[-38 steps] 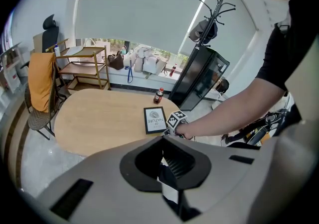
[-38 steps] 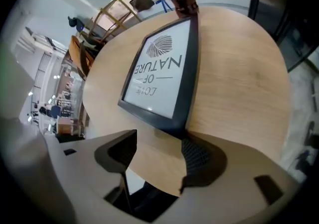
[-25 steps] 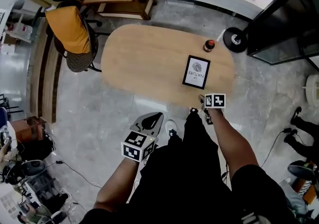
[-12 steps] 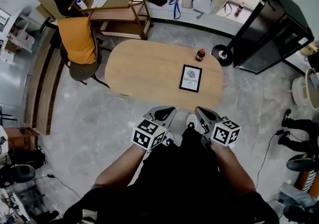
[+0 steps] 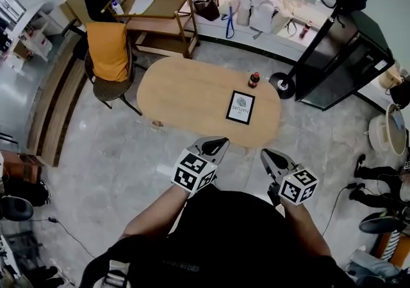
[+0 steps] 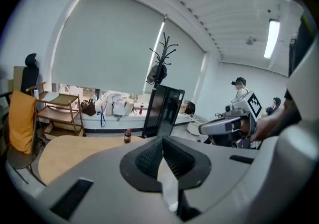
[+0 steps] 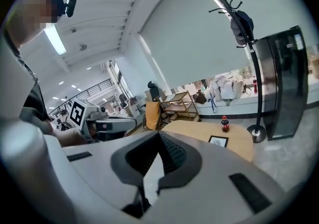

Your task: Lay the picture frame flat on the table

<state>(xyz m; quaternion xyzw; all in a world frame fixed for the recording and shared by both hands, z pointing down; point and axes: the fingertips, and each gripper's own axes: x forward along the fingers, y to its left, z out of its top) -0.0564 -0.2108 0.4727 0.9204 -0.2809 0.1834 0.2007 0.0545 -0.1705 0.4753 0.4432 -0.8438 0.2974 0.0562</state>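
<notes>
Standing back from the table [image 5: 186, 91] now, the person has pulled both tools in close to the body. A second ago the right gripper [image 5: 266, 154] was out at the table's near edge, just short of the frame [image 5: 240, 107], with its jaws partly apart. Since then it has come away and its jaws have closed. Its own view shows the pads pressed together with nothing between them. The left gripper [image 5: 220, 143] hangs beside it, jaws also together and empty, well clear of the tabletop.

The frame lies toward the right end of the table, face up, its print showing to the head view. It sits near the small dark bottle [image 5: 254, 79] but apart from it. In the right gripper view it looks level with the wood, not leaning or propped, and it rests in the same spot as a moment ago.

To my eye the job looks finished: the frame is down flat, nothing holds it, and the person has stepped off. I see no need for another reach unless someone wants it squared to the table's edge.
</notes>
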